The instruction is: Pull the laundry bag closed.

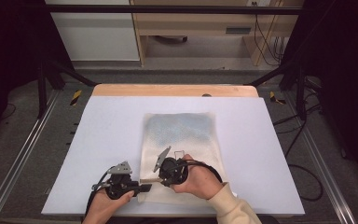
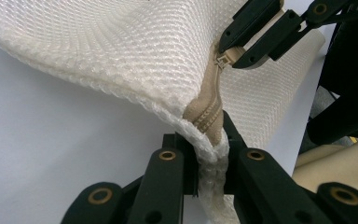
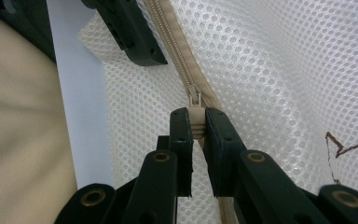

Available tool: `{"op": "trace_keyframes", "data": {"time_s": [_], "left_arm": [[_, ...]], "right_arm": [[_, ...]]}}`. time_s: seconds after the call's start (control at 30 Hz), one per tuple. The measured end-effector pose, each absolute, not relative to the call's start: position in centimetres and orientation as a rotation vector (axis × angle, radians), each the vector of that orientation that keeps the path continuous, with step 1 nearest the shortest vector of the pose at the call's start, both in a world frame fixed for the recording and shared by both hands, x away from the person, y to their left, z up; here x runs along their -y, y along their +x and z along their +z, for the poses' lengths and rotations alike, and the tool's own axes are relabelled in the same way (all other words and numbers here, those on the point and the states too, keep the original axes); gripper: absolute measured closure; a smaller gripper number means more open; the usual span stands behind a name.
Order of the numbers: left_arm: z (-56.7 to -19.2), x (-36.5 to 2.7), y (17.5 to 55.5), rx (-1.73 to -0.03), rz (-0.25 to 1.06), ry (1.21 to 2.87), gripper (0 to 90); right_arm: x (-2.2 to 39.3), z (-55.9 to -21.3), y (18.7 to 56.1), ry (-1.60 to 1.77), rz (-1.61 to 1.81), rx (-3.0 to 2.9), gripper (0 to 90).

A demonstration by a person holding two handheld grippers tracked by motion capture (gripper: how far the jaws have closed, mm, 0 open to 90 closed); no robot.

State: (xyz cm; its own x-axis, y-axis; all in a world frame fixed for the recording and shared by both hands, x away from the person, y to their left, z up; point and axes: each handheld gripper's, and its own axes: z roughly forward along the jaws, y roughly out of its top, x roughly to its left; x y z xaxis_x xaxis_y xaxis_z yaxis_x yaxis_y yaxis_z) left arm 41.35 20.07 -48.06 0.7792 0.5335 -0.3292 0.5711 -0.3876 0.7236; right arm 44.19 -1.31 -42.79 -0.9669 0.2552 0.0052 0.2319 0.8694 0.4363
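Observation:
A white mesh bag [image 1: 179, 135] lies flat on the white table top [image 1: 98, 135], with a beige zipper [image 3: 177, 56] running along its near edge. My left gripper [image 1: 145, 188] is shut on the bag's near left corner [image 2: 205, 135], where the zipper tape ends, and lifts it slightly. My right gripper [image 1: 157, 178] reaches in from the right and is shut on the beige zipper pull [image 3: 196, 126], just behind the slider [image 3: 195, 99]. In the left gripper view the right gripper [image 2: 228, 56] holds the pull a short way along the zipper.
A wooden strip [image 1: 168, 90] borders the table's far edge. Metal frame rails [image 1: 23, 149] run along both sides, and cables [image 1: 303, 172] lie on the floor at the right. A thin brown outline mark [image 3: 342, 147] sits on the mesh.

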Motion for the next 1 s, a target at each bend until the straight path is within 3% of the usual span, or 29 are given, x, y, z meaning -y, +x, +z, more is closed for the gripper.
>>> {"op": "trace_keyframes", "data": {"time_s": [1.0], "left_arm": [[-47.8, -19.7, 41.3, -0.819, -0.024, 2.071, 83.2]], "right_arm": [[3.9, -42.8, 43.6, 0.459, 0.722, -2.956, 82.1]]}}
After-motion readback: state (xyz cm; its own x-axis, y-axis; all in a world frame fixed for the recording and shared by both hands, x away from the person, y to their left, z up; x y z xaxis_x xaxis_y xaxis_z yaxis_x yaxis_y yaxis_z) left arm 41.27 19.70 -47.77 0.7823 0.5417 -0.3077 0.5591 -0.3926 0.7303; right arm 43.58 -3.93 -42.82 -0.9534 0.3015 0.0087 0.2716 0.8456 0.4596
